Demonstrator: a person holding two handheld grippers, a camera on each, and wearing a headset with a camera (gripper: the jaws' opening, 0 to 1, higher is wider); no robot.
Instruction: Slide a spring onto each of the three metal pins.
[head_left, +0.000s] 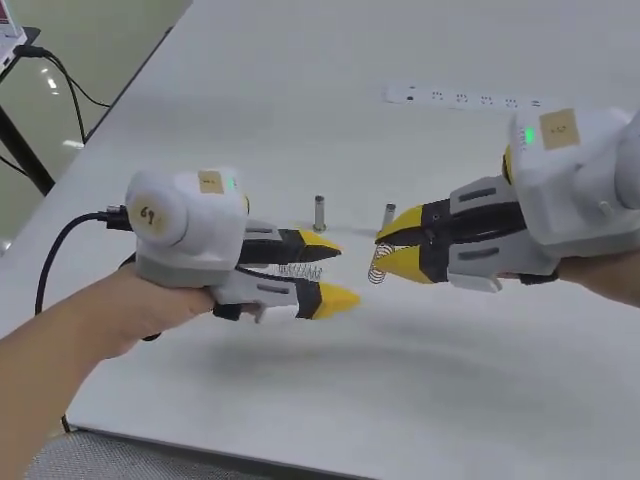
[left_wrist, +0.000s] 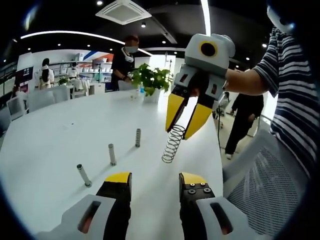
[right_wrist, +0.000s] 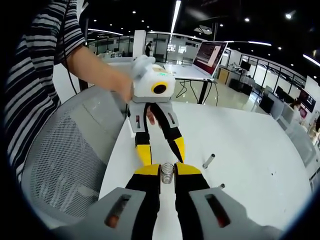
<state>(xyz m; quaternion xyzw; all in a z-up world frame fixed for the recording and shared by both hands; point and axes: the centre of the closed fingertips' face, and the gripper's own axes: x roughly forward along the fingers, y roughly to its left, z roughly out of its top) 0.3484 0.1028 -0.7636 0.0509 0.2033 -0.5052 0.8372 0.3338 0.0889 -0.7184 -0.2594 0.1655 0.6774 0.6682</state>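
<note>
Steel spring pinched at top end by right tongs, held aloft above tabletop, free end clear for threading; left tongs agape, gripping nothing; pins upright, bare.

Coiled spring held aloft, three upright pins

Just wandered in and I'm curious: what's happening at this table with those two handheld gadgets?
A person holds a grasping tool in each hand over a white table. The right tool pinches one end of a spring, which hangs free. The left tool faces it, open. Three metal pins stand upright on the table, all bare, so no spring is on yet.
</note>
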